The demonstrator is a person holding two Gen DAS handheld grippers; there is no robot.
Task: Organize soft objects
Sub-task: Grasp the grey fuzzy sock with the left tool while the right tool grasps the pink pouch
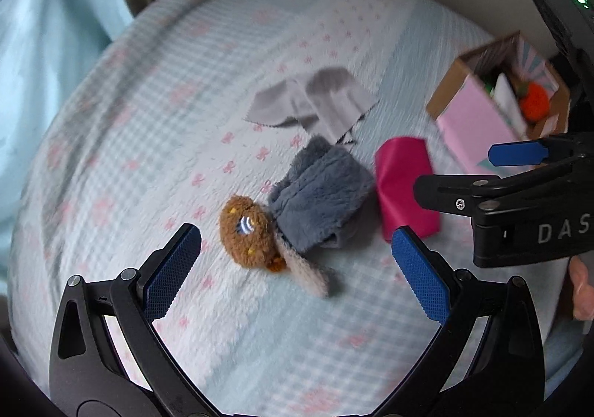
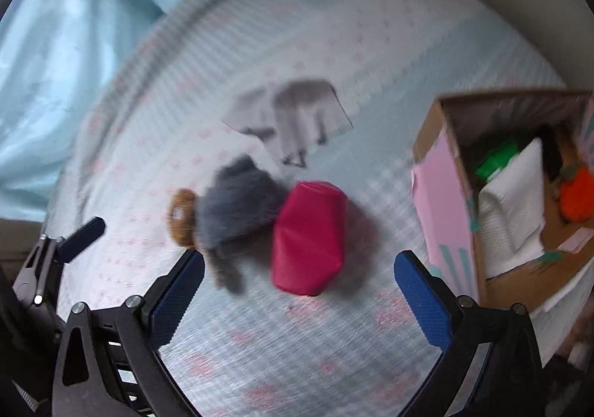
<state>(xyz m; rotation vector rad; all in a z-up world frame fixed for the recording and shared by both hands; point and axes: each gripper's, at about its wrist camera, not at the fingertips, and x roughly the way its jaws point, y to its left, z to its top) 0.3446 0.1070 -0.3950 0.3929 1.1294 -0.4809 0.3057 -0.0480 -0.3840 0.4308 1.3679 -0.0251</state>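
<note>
On the bed lie a brown plush toy point(image 1: 247, 240) with a pale fuzzy strip, a grey furry cloth point(image 1: 321, 200), a magenta pouch point(image 1: 404, 187) and a thin grey cloth point(image 1: 315, 99). My left gripper point(image 1: 295, 270) is open above the bed, just short of the brown toy. My right gripper point(image 2: 299, 300) is open, just short of the magenta pouch point(image 2: 308, 237). The grey furry cloth point(image 2: 237, 209), brown toy point(image 2: 182, 216) and thin cloth point(image 2: 293, 120) also show in the right wrist view. The right gripper point(image 1: 501, 164) shows at the right of the left wrist view.
A pink cardboard box point(image 2: 449, 216) stands open at the right, holding a white cloth point(image 2: 512, 209), an orange plush point(image 2: 577, 200) and something green point(image 2: 495, 163). It also shows in the left wrist view point(image 1: 479, 116). A light blue sheet point(image 2: 63, 64) hangs at the left. The bedspread point(image 1: 130, 142) is checked with pink bows.
</note>
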